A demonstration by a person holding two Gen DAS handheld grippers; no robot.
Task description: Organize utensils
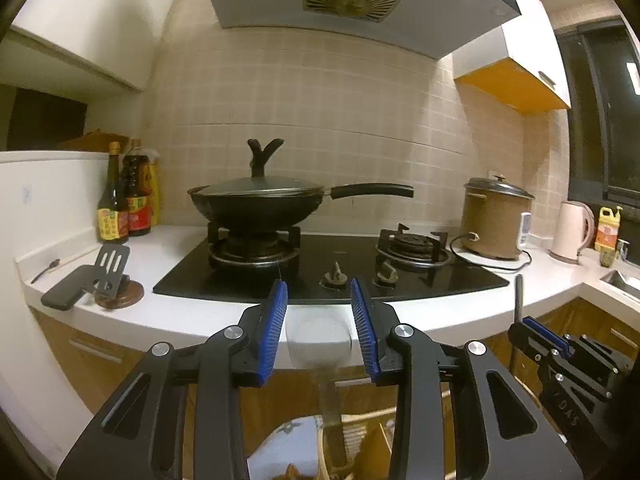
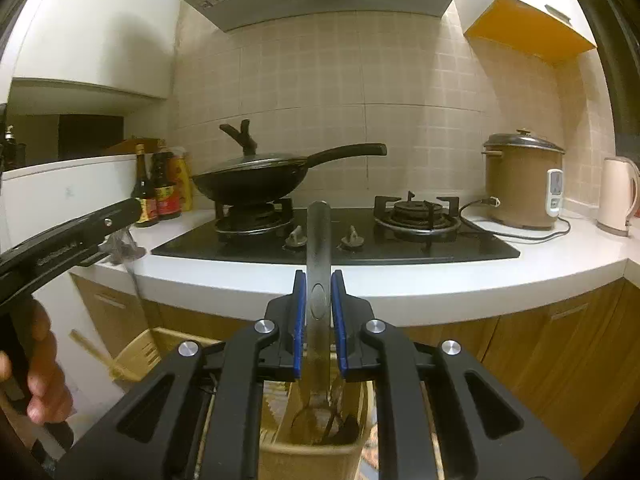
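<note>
- Right hand-held gripper (image 2: 319, 312): jaws clamped on the flat handle of a metal utensil (image 2: 319, 248), held upright; its lower end sits in a tan holder (image 2: 312, 456) below the worktop (image 2: 400, 284) edge.
- Left hand-held gripper (image 1: 320, 328): jaws partly apart, a pale translucent utensil (image 1: 318, 340) between the pads; contact unclear.
- Black slotted spatula (image 1: 110, 268) lies at the worktop's left end, near the sauce bottles (image 1: 124, 200).
</note>
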